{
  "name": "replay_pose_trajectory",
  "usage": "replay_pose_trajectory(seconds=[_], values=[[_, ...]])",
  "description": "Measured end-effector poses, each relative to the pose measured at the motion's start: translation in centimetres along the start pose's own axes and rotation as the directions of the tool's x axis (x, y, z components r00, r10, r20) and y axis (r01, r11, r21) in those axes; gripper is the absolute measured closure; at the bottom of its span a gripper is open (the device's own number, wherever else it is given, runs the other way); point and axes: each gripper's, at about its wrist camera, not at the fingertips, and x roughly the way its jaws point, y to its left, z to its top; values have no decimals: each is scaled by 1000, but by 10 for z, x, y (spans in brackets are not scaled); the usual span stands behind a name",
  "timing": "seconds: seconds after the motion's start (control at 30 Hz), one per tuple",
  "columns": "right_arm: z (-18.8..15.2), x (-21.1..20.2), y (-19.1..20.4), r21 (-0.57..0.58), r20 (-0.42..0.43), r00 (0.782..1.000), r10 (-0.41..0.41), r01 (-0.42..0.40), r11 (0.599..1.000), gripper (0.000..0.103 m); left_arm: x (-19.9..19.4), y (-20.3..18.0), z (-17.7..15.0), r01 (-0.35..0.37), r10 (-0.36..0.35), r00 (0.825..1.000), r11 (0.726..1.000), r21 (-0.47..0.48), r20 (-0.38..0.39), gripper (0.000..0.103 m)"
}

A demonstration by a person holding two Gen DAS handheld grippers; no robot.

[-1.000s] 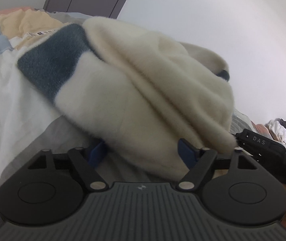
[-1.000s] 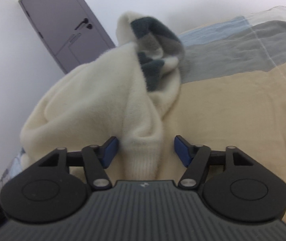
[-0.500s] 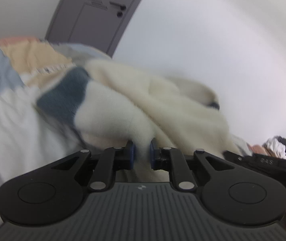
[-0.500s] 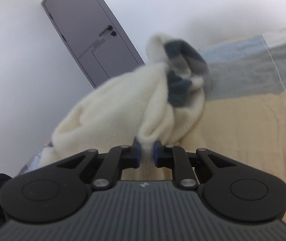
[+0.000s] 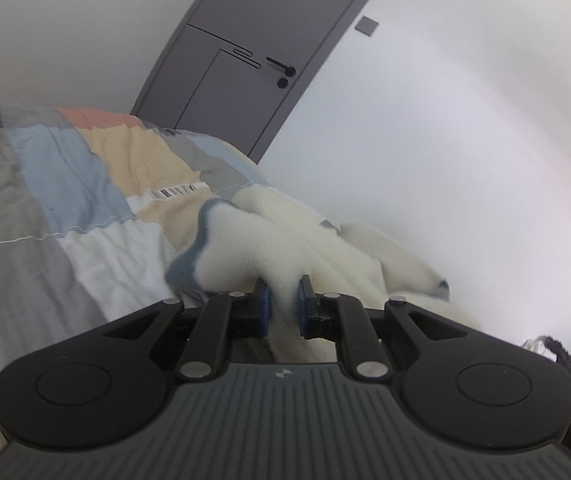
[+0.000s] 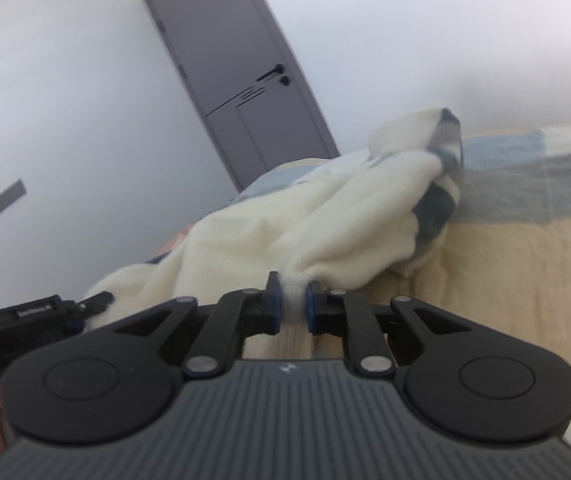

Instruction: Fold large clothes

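A fluffy cream sweater [image 5: 317,248] with blue-grey bands lies bunched on a patchwork bed cover [image 5: 65,208]. My left gripper [image 5: 283,296] is shut on a cream fold of it, beside a blue-edged part, and the cloth is drawn up off the bed. In the right wrist view the same sweater [image 6: 305,220] stretches away towards its blue and grey striped end [image 6: 441,184]. My right gripper [image 6: 294,300] is shut on a pinch of its cream edge. The left gripper's black body [image 6: 33,316] shows at the lower left there.
A grey door [image 5: 257,56] stands behind the bed, in a white wall; it also appears in the right wrist view as door [image 6: 237,76]. A dark heap of clothes [image 5: 557,352] lies at the far right. The tan quilt [image 6: 505,272] spreads to the right of the sweater.
Both grippers went from open around the sweater to shut on it, then rose and pulled back. The sweater has been lifted and stretched, and more of the door and wall shows.
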Motion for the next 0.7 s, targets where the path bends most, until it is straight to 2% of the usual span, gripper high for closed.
replay_pose_trajectory(seconds=[0.07,0.2,0.37,0.47,0.57,0.7], values=[[-1,-16,3,40,1,1000,-1,1,999,88,-16,-3,1,-1,1,1000,1000,1,9,88],[-4,-44,15,25,6,1000,-16,15,1000,88,-46,-7,-2,-11,11,1000,1000,-19,-8,88],[-22,-63,13,136,-48,998,-44,50,990,88,-67,2,-19,-59,56,996,997,-46,-63,88],[-38,-56,10,172,-124,989,-82,102,980,88,-56,14,-32,-96,85,986,993,-71,-145,88],[-47,-34,7,181,-208,971,-119,158,971,87,-33,20,-41,-137,126,972,989,-47,-197,88],[-65,-14,-1,160,-290,943,-162,214,964,87,2,32,-55,-200,188,943,980,-16,-273,88]])
